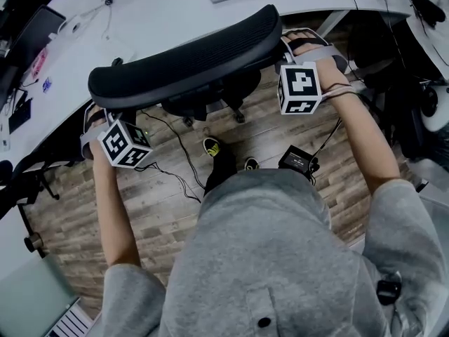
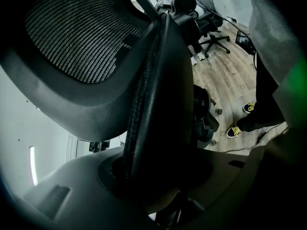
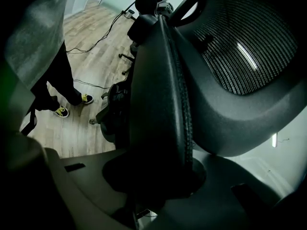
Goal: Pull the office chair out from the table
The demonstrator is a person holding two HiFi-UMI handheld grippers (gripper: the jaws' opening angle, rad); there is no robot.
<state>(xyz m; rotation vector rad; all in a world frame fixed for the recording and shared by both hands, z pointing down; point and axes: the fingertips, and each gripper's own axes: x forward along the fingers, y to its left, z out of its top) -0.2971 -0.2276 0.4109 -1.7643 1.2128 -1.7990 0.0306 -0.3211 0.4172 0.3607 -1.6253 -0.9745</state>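
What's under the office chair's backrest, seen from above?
The chair's wheeled base, a black cable and wood floor show below the backrest. The backrest covers most of the seat, so it cannot be seen.

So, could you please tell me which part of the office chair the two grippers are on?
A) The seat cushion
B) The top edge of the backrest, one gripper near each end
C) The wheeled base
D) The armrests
B: in the head view the left gripper and the right gripper sit at opposite ends of the backrest, and each gripper view shows its padded edge clamped between the jaws.
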